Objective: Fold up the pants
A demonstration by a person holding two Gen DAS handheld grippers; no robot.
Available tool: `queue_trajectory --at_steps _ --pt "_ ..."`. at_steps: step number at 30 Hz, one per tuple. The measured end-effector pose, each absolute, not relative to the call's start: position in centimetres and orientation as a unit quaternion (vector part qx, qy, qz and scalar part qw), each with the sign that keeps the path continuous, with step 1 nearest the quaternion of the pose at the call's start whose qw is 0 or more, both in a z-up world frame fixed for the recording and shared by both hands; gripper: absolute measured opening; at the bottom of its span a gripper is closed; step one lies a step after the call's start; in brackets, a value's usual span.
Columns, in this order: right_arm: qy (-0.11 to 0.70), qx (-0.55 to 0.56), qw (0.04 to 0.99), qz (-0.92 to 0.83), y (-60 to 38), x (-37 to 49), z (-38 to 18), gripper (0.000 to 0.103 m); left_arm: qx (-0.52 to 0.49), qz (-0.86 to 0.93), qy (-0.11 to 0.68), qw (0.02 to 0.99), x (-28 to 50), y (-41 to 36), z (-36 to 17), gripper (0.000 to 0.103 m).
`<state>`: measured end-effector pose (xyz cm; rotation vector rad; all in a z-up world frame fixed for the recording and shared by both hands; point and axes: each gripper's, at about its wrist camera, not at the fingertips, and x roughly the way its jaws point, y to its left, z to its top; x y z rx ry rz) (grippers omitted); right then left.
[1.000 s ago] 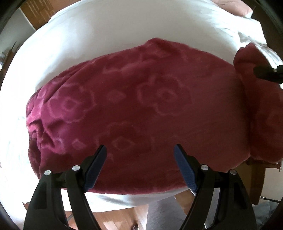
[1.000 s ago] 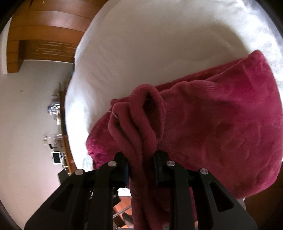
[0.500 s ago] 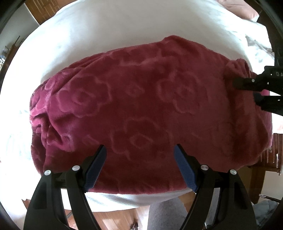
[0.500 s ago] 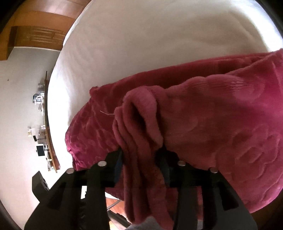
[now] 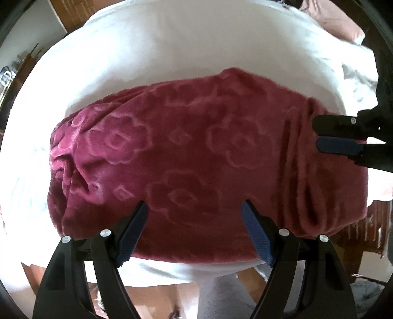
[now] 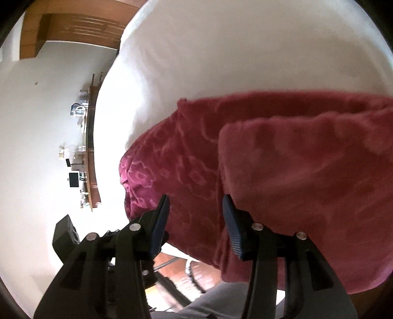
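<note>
The dark red fleece pants (image 5: pixel 196 152) with a raised flower pattern lie folded across the white bed (image 5: pixel 172 49). A folded-over layer (image 6: pixel 307 171) rests on their right end. My left gripper (image 5: pixel 194 211) hangs open above the near edge of the pants, with nothing between its pads. My right gripper (image 6: pixel 195 203) is at the right end, its jaws opening. The cloth lies beyond its blue pads, and the edge of the fold sits beside the right pad. In the left wrist view the right gripper (image 5: pixel 319 135) comes in from the right over the gathered end.
The white sheet (image 6: pixel 221 49) stretches wide beyond the pants. A pink pillow (image 5: pixel 339 22) lies at the far right corner. A person's grey-clad leg (image 5: pixel 221 294) and wooden floor show below the near bed edge. A wall shelf with small items (image 6: pixel 83 157) is at the left.
My right gripper has opened and let go of the bunched fold, which now lies flat on the right end. My left gripper has risen slightly, still open.
</note>
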<state>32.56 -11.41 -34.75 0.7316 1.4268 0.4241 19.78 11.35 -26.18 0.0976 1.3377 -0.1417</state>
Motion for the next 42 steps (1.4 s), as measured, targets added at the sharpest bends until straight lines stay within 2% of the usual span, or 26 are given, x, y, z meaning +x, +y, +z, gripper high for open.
queue_trajectory --at_steps 9,15,19,23,34,39,42 --pt "0.610 0.238 0.743 0.137 -18.5 30.8 -32.1 0.046 0.030 -0.093 0.598 0.796 18.1 4.9 -23.6 0.078" --pt "0.611 0.205 0.758 0.098 -23.9 29.3 -32.8 0.046 0.032 -0.091 0.602 0.793 17.4 1.4 -24.8 0.078" --pt "0.622 0.191 0.755 0.082 -26.5 29.1 -34.6 0.046 0.050 -0.056 0.619 0.781 17.1 -0.3 -27.6 0.076" --pt "0.630 0.176 0.751 0.089 -27.4 29.6 -36.2 0.046 0.046 -0.016 0.634 0.772 17.0 -0.2 -30.1 0.070" --pt "0.666 0.160 0.720 0.112 -27.0 32.8 -41.1 0.046 0.030 0.032 0.637 0.770 16.7 -0.7 -32.9 0.071" --pt "0.664 0.112 0.729 0.121 -26.0 32.6 -40.4 0.046 0.021 0.043 0.635 0.771 16.4 -0.9 -32.6 0.072" --pt "0.658 0.125 0.733 0.119 -26.3 32.1 -38.9 0.046 -0.002 0.041 0.632 0.774 16.1 -0.1 -32.1 0.072"
